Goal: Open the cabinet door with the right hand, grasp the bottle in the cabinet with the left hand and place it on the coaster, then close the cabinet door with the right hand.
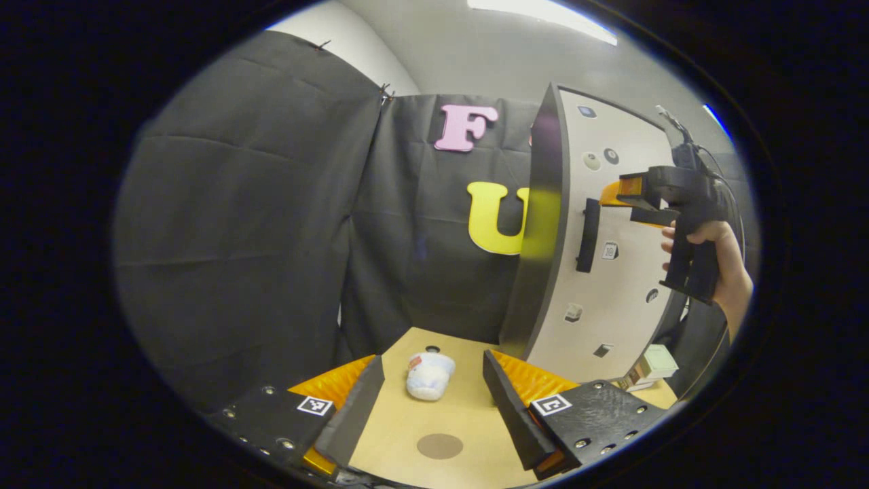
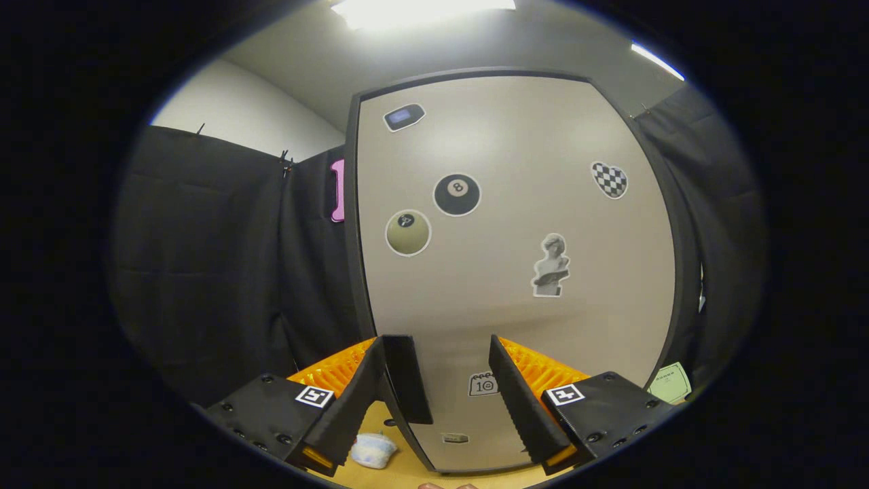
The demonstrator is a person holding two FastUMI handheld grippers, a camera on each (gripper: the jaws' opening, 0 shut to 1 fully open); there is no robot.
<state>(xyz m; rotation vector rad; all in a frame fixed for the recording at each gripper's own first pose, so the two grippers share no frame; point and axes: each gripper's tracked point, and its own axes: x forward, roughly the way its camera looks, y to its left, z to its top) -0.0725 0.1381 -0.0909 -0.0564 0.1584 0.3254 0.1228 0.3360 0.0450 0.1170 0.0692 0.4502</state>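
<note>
The cabinet's beige door (image 1: 611,285), covered in stickers, looks shut, with a dark glossy side panel (image 1: 543,224) to its left. A black vertical handle (image 1: 587,234) sits on the door. My right gripper (image 1: 621,204), held by a hand (image 1: 719,265), is at the handle's top. In the right gripper view the handle (image 2: 409,380) stands just inside the left finger (image 2: 353,401) of my open right gripper (image 2: 440,353). A round brown coaster (image 1: 440,445) lies on the table between the fingers of my open left gripper (image 1: 432,363). The cabinet's inside is hidden.
A small white and pale-blue object (image 1: 430,375) lies on the wooden table (image 1: 407,421) beyond the coaster; it also appears low at the door's left (image 2: 372,449). I cannot tell what it is. A small pale box (image 1: 655,363) sits at the cabinet's right foot.
</note>
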